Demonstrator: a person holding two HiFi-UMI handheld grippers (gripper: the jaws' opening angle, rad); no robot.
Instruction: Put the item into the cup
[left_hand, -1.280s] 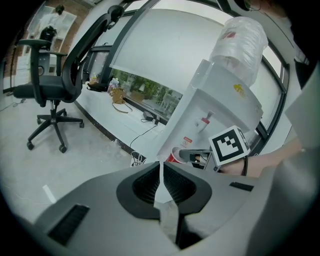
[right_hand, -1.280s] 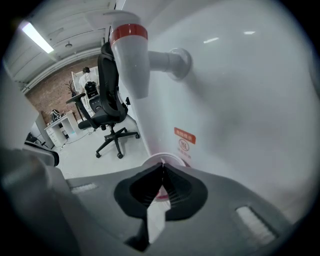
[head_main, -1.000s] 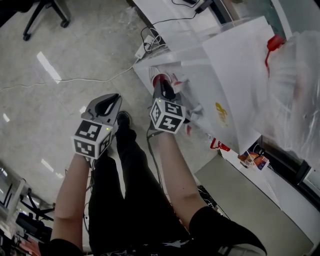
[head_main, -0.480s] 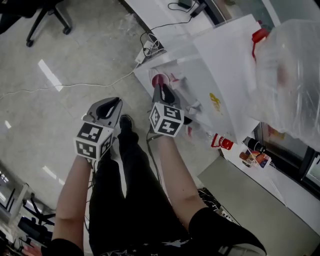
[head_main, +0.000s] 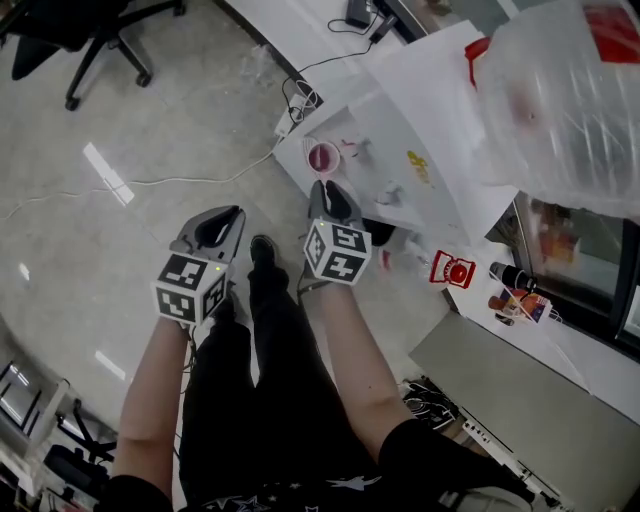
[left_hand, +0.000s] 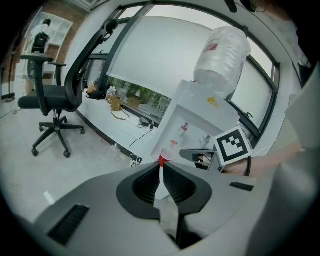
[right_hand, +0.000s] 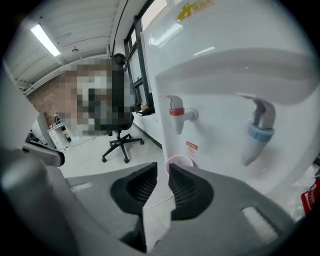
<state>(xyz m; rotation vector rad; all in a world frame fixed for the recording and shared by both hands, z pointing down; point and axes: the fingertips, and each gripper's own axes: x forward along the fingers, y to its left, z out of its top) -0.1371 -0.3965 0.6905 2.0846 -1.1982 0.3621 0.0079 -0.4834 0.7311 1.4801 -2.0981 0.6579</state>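
Observation:
A small red cup (head_main: 322, 157) stands on the drip tray of a white water dispenser (head_main: 400, 130), below its red tap (right_hand: 175, 112). My right gripper (head_main: 324, 188) points at the cup (right_hand: 179, 162) from just short of it, not touching. Its jaws stand a narrow gap apart with nothing between them (right_hand: 162, 170). My left gripper (head_main: 230, 214) hangs further left over the floor, tips together and empty (left_hand: 161, 169). From there the cup (left_hand: 165, 157) shows beyond the tips, with the right gripper (left_hand: 190, 155) beside it. No loose item shows in any view.
A large clear water bottle (head_main: 560, 100) tops the dispenser, which also has a blue tap (right_hand: 260, 132). An office chair (head_main: 90, 30) stands at the far left. Cables and a power strip (head_main: 295, 100) lie on the floor. A red container (head_main: 455, 270) sits to the right.
The head view has swung, so the dispenser and bottle sit higher and further right. The right gripper now stands slightly further back from the cup. The left gripper has barely moved.

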